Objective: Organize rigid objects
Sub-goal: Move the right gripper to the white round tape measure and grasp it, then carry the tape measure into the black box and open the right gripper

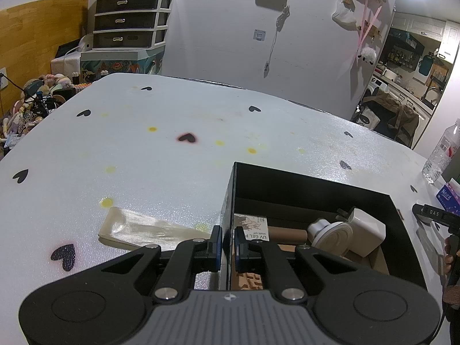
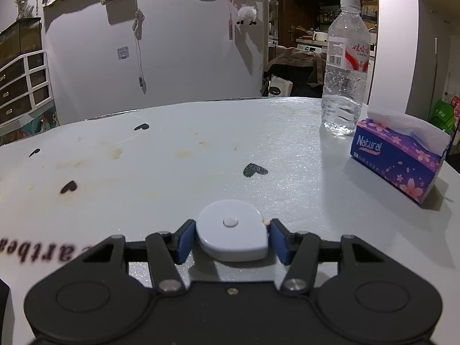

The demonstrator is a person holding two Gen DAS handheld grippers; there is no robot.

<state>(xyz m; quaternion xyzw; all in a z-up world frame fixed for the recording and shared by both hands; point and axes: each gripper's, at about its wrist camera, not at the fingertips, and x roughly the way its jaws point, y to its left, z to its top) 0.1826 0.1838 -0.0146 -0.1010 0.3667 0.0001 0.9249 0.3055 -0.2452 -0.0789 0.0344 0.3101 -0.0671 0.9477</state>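
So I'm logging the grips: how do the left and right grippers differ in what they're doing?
The left gripper pinches the thin upright wall of the black box; the right gripper spans a flat white tape measure lying on the table. The left fingers sit nearly together, the right ones wide apart. Both have blue pads.

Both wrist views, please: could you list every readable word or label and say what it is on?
"Natural": tissue box, also seen from the left wrist.
"UV GEL P", upside down: card inside the black box.
"DAS": right gripper.
"artbe", blurred and cut off: on the table.
Water bottle label: red script and barcode, unreadable.
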